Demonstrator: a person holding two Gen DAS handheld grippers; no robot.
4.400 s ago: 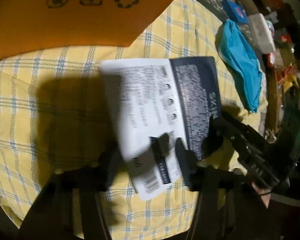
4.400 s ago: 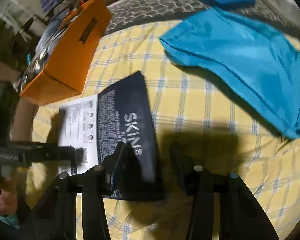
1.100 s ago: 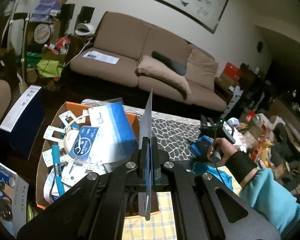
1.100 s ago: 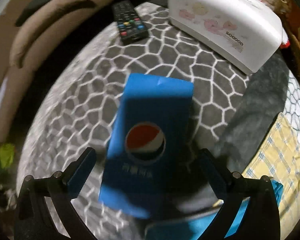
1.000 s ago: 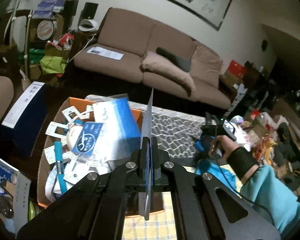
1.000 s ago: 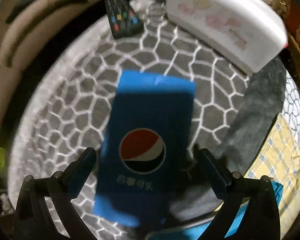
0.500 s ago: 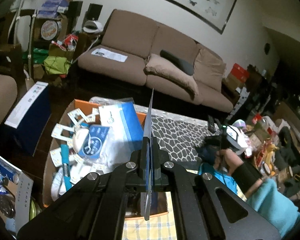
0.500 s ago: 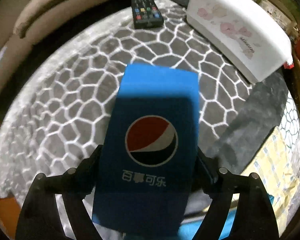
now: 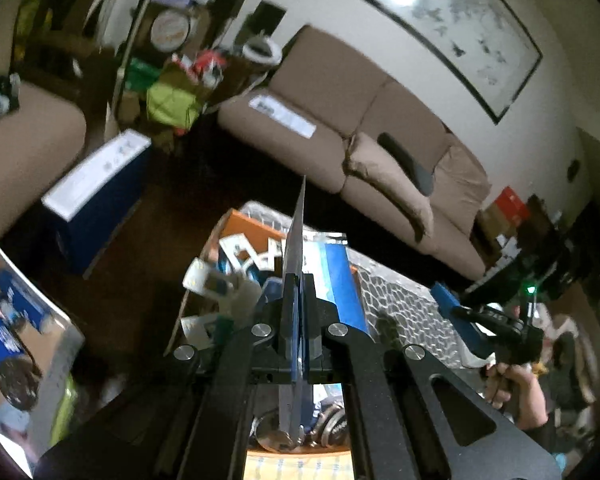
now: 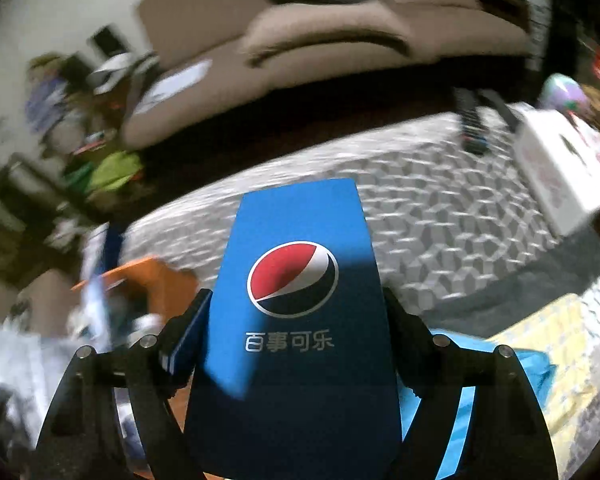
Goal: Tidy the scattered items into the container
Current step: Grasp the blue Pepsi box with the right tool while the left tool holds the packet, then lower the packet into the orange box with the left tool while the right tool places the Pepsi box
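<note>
The orange container is lying just ahead of and below the left claw, which is clenching a thin flat packet edge-on, its long axis running straight along the fingers over the open box. The right claw is gripping the blue Pepsi box lengthwise, with the container off to its left, farther away.

- Orange box: open at top, already heaped with packets; little bare room inside.
- Thin card clamped edge-on in left gripper, blocks the line straight ahead.
- Grey patterned cloth: broad bare stretch.
- White tissue box and remote crowd its far right edge.
</note>
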